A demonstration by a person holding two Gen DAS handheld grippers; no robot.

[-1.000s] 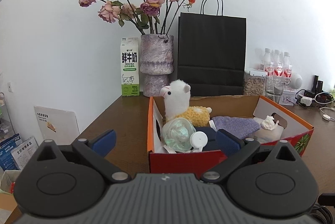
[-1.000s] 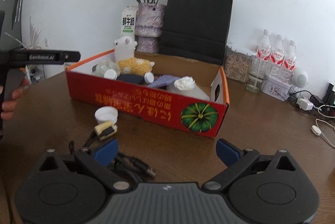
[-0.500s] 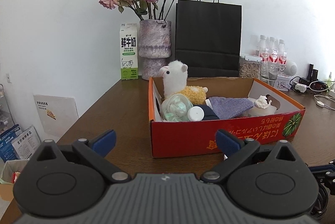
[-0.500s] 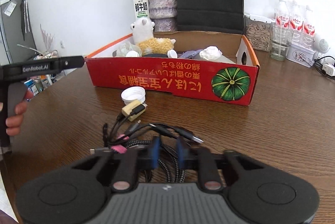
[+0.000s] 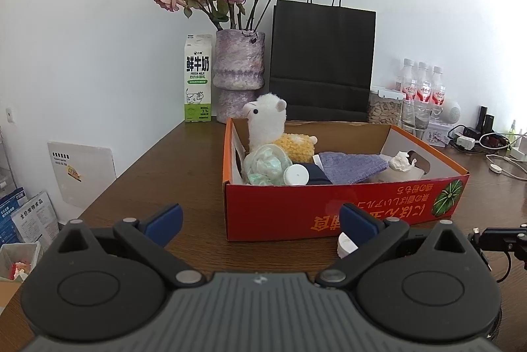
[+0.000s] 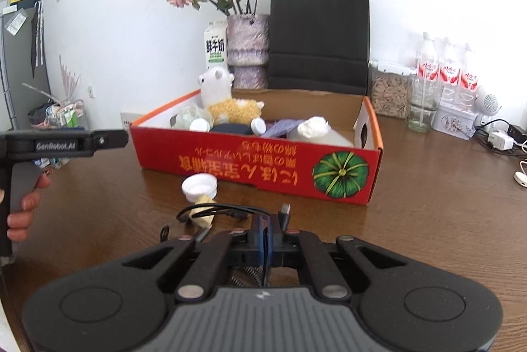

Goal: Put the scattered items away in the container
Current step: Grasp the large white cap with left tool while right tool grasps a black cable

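Right wrist view: the right gripper (image 6: 267, 231) is clamped on the black cable bundle (image 6: 230, 213) just before it; beyond lie a white cap (image 6: 199, 184), then the red box (image 6: 263, 162). The left gripper (image 5: 260, 218) hangs wide, empty.

one red cardboard box (image 5: 329, 207), one plush alpaca (image 5: 266, 124) in it, one milk carton (image 5: 197, 78), one vase (image 5: 238, 68) of dried roses, one black paper bag (image 5: 321, 62), three water bottles (image 5: 423, 85) at far right, one white cap (image 6: 199, 185) near the box, one bundle of cables (image 6: 230, 213).
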